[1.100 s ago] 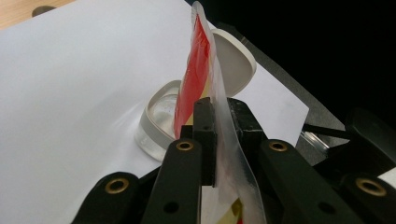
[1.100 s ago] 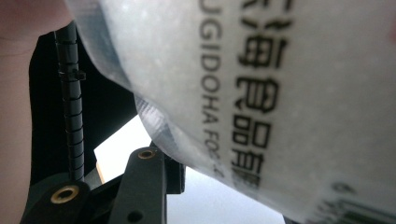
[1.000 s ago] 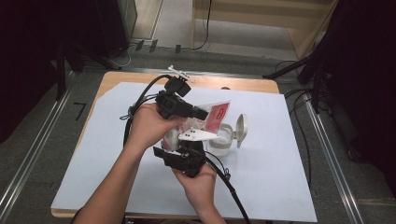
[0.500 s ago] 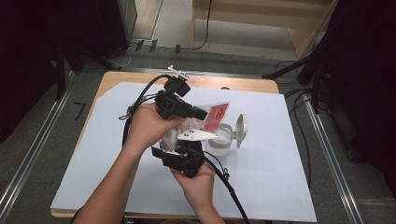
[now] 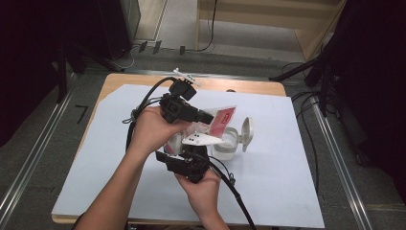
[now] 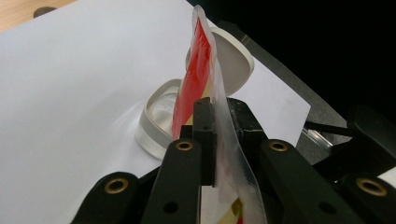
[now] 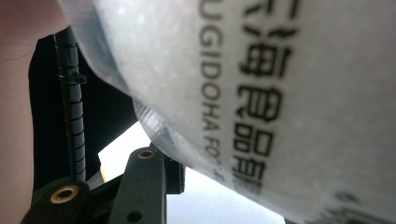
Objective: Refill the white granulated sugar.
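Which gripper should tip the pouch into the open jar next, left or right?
Left, probably. The left gripper is clamped on the pouch with its top edge right over the open jar. The right gripper sits lower, at the pouch's bottom.

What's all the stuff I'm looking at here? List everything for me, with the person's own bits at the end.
packet: one, clear plastic with red print, held above the table between both claws
jar: one, clear, on the white sheet, its hinged lid open
white sheet: one, covering most of the table
table: one, wooden, edge showing at the far side
small white object: one, far table edge; too small to identify
left claw: one, black, shut on the packet's edge
right claw: one, black, under the packet; grip unclear
hands: two, each holding a claw
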